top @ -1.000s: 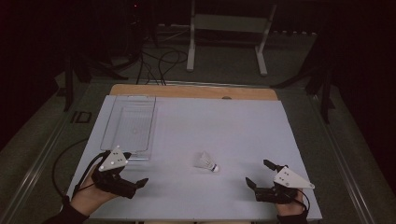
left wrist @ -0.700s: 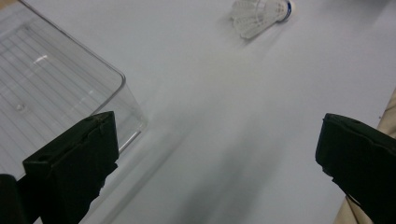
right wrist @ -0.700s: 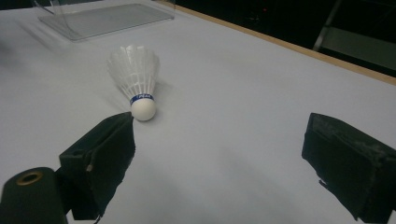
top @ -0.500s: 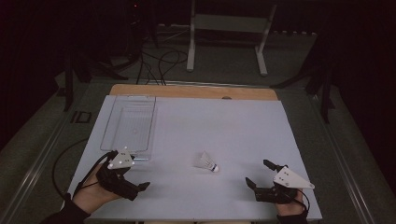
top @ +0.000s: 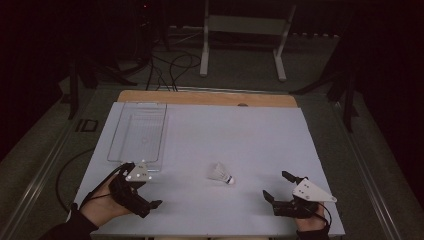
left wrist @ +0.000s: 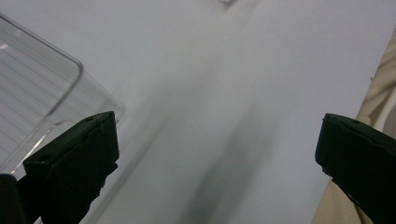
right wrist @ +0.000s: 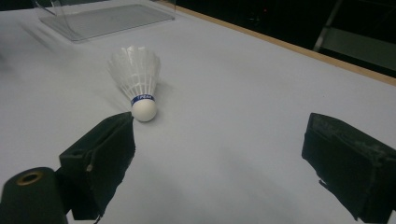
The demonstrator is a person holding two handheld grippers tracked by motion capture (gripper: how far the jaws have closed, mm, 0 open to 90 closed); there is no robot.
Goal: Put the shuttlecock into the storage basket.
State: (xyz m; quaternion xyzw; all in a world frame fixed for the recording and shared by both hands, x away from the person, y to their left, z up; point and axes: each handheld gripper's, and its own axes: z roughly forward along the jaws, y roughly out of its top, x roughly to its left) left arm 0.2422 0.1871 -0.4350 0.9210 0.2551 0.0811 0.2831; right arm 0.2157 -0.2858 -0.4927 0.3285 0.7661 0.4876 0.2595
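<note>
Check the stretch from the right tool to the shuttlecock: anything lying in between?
Nothing. In the right gripper view, bare white table runs from the open right tool to the shuttlecock; the high view agrees.

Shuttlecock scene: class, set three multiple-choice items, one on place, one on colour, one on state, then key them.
1. Where does the shuttlecock lie?
A. in the clear tray
B. on the white table top, between the grippers
C. in the right gripper

2. What colour is the band above its cork?
A. blue
B. red
C. green

3. How do the right gripper jaws stand?
A. shut on the shuttlecock
B. shut on nothing
C. open

Key: B, it rests on the table top, apart from the clear tray; A, the right gripper view shows a blue band; C, the jaws stand wide apart, holding nothing.
</note>
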